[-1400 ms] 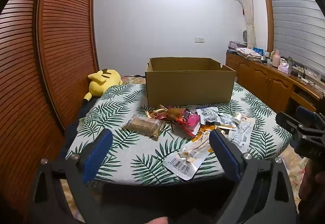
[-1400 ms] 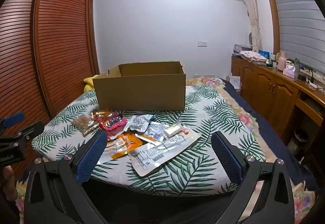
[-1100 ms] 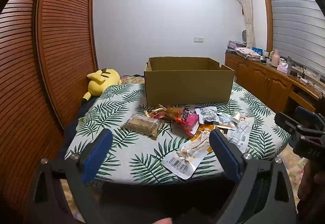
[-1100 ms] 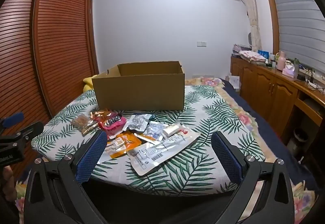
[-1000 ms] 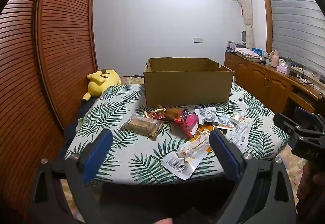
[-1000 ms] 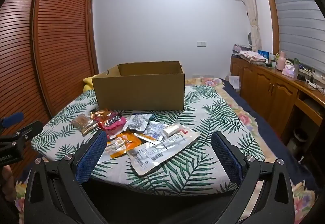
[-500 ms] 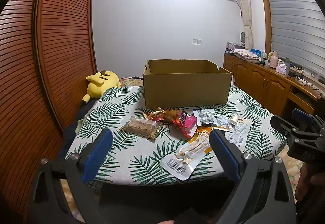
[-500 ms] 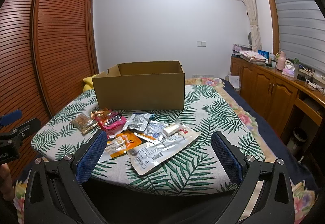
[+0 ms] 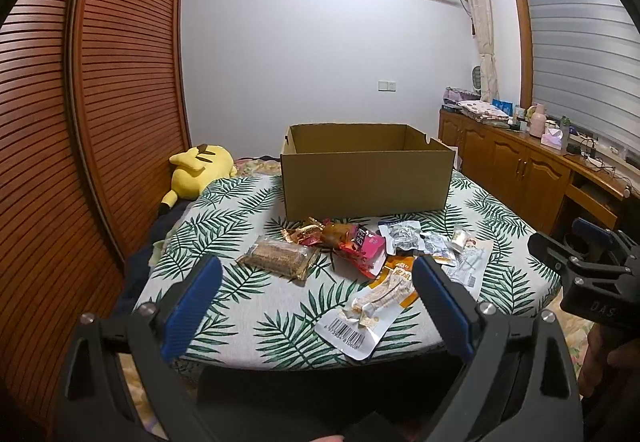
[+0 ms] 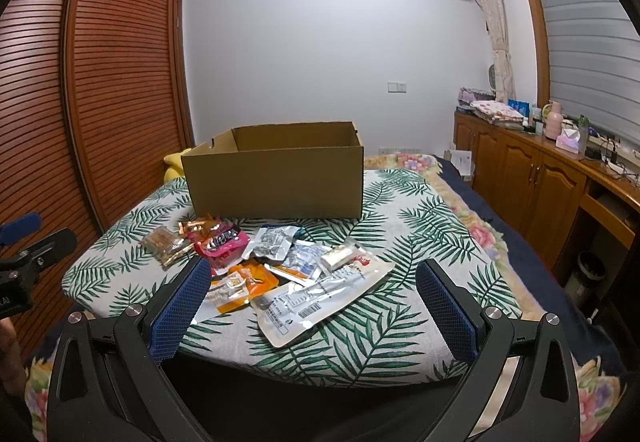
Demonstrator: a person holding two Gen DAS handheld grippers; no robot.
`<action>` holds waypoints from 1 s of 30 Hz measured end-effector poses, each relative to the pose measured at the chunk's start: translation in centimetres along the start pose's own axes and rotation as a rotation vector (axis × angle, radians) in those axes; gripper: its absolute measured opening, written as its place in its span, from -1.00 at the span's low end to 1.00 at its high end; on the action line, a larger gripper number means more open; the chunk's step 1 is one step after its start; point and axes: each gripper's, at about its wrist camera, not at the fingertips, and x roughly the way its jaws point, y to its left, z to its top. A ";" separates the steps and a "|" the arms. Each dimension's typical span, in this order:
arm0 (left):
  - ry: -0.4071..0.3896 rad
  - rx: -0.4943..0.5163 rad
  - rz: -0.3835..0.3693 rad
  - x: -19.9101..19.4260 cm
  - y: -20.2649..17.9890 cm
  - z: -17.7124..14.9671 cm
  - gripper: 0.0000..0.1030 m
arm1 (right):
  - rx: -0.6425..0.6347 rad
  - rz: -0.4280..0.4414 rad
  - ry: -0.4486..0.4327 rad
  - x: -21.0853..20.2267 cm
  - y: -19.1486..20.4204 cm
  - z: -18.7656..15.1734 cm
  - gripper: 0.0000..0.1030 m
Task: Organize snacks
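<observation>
Two hand-held grippers hover short of a leaf-print table [image 9: 224, 226], both with fingers spread wide and nothing between them. Ahead of the left gripper [image 9: 316, 294] lies a scatter of snack packets [image 9: 360, 246]; a barcode-printed pouch [image 9: 360, 322] lies nearest it. The same heap sits just beyond the right gripper [image 10: 312, 294]. Behind the snacks, farther from both grippers, stands an open cardboard box [image 9: 366, 177]. A yellow plush toy [image 9: 200, 169] rests far left.

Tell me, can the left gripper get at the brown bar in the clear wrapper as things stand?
Probably yes. The left gripper is open and holds nothing, and the brown bar lies flat at the left edge of the snack pile on the leaf-print cover, with nothing on top of it and bare cover in front.
</observation>
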 end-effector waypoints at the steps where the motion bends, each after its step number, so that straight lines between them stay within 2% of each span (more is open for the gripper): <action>1: 0.000 0.000 0.000 0.0 0.0 0.0 0.88 | -0.001 0.001 0.000 0.0 0.0 0.0 1.00; 30: -0.006 -0.003 -0.003 -0.3 0.0 0.0 0.88 | 0.003 0.001 0.000 0.0 0.0 -0.1 1.00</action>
